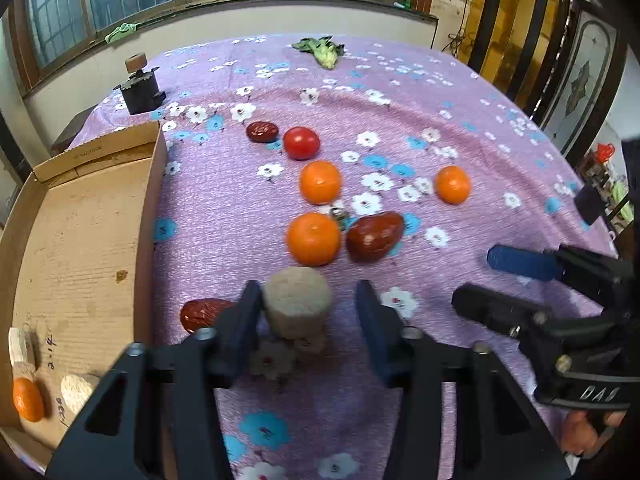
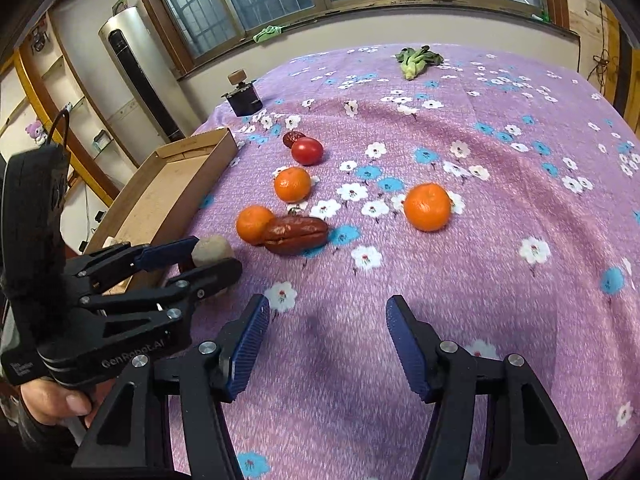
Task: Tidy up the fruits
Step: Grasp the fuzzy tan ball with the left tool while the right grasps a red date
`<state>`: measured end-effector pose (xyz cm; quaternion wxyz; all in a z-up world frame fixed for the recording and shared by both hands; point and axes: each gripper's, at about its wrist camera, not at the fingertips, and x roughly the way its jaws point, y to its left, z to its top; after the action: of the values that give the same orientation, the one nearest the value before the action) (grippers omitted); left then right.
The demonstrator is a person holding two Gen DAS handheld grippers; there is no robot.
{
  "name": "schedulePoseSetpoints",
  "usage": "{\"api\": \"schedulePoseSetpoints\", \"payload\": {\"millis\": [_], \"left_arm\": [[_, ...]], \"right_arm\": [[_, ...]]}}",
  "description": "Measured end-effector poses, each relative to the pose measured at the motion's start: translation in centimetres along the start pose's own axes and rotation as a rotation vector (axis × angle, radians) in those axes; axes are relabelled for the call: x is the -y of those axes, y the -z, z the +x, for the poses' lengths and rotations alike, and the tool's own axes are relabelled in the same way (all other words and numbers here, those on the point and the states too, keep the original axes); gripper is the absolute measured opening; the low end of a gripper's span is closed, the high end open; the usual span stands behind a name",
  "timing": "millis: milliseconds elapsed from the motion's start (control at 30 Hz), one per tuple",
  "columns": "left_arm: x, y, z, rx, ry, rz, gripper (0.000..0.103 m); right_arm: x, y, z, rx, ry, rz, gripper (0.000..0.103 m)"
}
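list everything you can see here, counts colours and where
oranges: four, orange; three on the cloth, one in the box's near corner
tomato: one, red; far end of the fruit cluster
red dates: three, dark red; a large one touching the nearest loose orange, one behind the tomato, one by the box wall
beige chunks: three, pale; one between the left fingers, two in the box
cardboard box: one, brown; left table edge
leafy vegetable: one, green; far side
black device with knob: one; far left corner
tablecloth: purple, floral
left gripper: open around the chunk
right gripper: open, empty
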<state>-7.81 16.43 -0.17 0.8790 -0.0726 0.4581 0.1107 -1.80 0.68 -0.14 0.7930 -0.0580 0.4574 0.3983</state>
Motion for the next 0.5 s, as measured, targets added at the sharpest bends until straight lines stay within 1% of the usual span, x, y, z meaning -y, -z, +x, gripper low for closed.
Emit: {"api": "schedulePoseSetpoints", "payload": {"millis": [33,67,133,267,467,500], "left_arm": [[-0.3,0.0,0.1,-0.003,0.003,-0.003,0.033],[-0.8,0.1,0.0,-0.001,0.029,-0.014,0.033],[-1.3,0.3,-0.3,-0.001,0.053,-0.027,0.033],[-1.8,0.8,-1.2,0.013,0.068,-0.030,0.033],[-2.1,1.2,-2.8,0.034,0.092,-0.043,0.033],[-2.2,1.2,-3.0,0.037,0.096,-0.046,0.033]], "right_arm": [[-0.1,-0.3,0.3,-0.003,-0.005,0.000,0.061],[-0.1,-0.5,0.7,-0.007,-0.011,-0.001,0.060],[-0.3,-1.1,1.6,-0.016,-0.021,-0.006,0.059],[-1.0,-2.0,3.4,-0.039,-0.028,-0.018,0.059],[-2.7,-3.3,5.8,-0.036,0.012,-0.083,0.058],[-2.8,-3.4,6.0,-0.035,0.019,-0.090,0.052]]}}
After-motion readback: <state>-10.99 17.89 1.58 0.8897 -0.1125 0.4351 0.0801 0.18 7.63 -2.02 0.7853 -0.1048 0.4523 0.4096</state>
